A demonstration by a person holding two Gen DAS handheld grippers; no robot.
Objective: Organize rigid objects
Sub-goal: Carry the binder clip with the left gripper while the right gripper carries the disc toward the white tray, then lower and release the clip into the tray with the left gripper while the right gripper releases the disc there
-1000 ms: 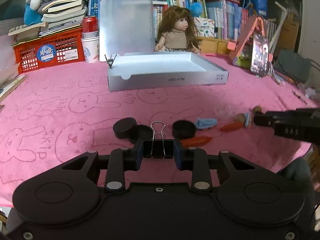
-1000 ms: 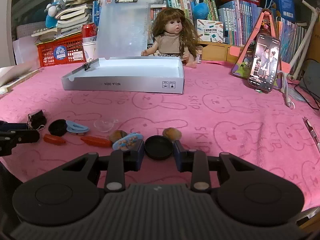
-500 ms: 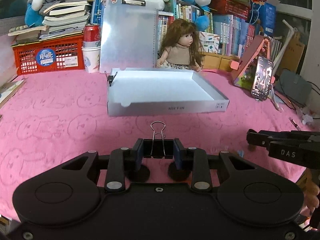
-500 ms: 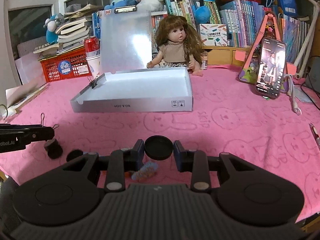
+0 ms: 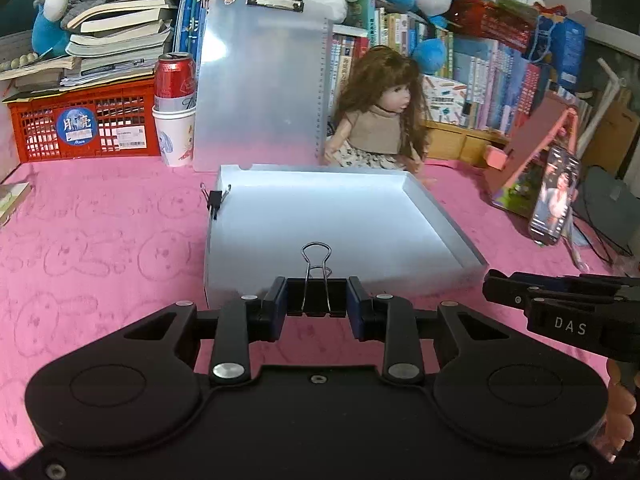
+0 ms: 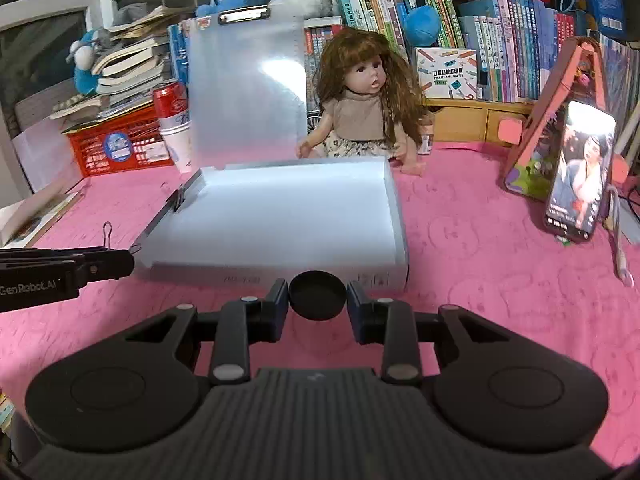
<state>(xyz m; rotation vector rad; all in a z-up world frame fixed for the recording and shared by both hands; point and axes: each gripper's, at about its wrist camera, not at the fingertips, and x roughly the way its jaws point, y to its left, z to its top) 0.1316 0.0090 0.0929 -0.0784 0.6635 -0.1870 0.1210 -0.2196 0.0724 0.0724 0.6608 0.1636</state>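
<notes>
A black binder clip [image 5: 316, 298] is clamped between the pads of the left gripper [image 5: 316, 304], its wire handles pointing forward. A black round lid [image 6: 317, 296] is pinched in the right gripper [image 6: 317, 300]. The white tray [image 5: 440, 220] is seen just ahead of both.

Legible markings: "DAS" in white letters on the right tongs [image 5: 568, 326], seen from the left wrist view. "Gen.Robot.AI" on the left tongs [image 6: 28, 289], seen from the right wrist view. "POCKET LABEL PRINTER" on a white carton [image 6: 447, 67] among the books. Print on the white tray [image 6: 240, 280] front wall is unreadable.
</notes>
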